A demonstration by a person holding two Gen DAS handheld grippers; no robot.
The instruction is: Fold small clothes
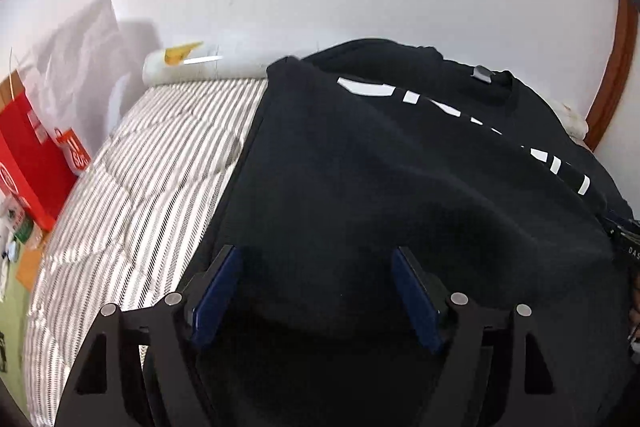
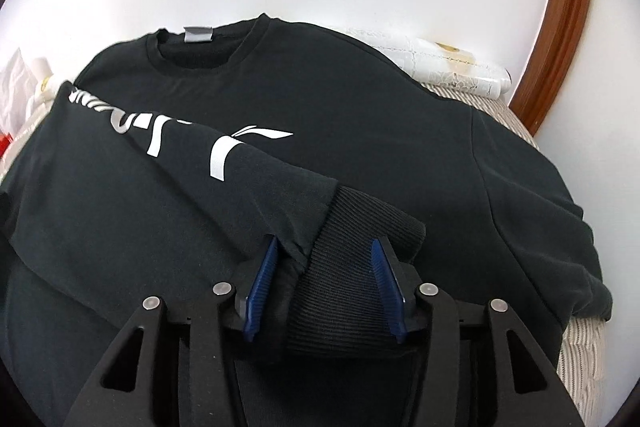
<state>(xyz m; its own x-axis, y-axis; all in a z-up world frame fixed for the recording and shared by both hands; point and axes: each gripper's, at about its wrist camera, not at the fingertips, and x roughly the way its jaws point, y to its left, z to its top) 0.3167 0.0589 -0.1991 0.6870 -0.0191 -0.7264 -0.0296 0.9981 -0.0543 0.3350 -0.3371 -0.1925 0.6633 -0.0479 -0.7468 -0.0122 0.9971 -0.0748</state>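
A black long-sleeved sweatshirt (image 2: 360,115) with white lettering lies on a striped bed, collar toward the wall. It also shows in the left wrist view (image 1: 360,167). Its left sleeve is folded across the chest. The ribbed cuff (image 2: 352,243) of that sleeve lies between the blue pads of my right gripper (image 2: 324,247), whose jaws stand open around it without pinching. My left gripper (image 1: 316,255) is open over the lower left part of the shirt, holding nothing.
The striped bedspread (image 1: 152,163) lies bare to the left of the shirt. A white roll (image 1: 188,67) lies against the wall. A red box (image 1: 28,151) stands at the left. A wooden frame (image 2: 568,11) curves at the right, with white lace cloth (image 2: 452,67) beside it.
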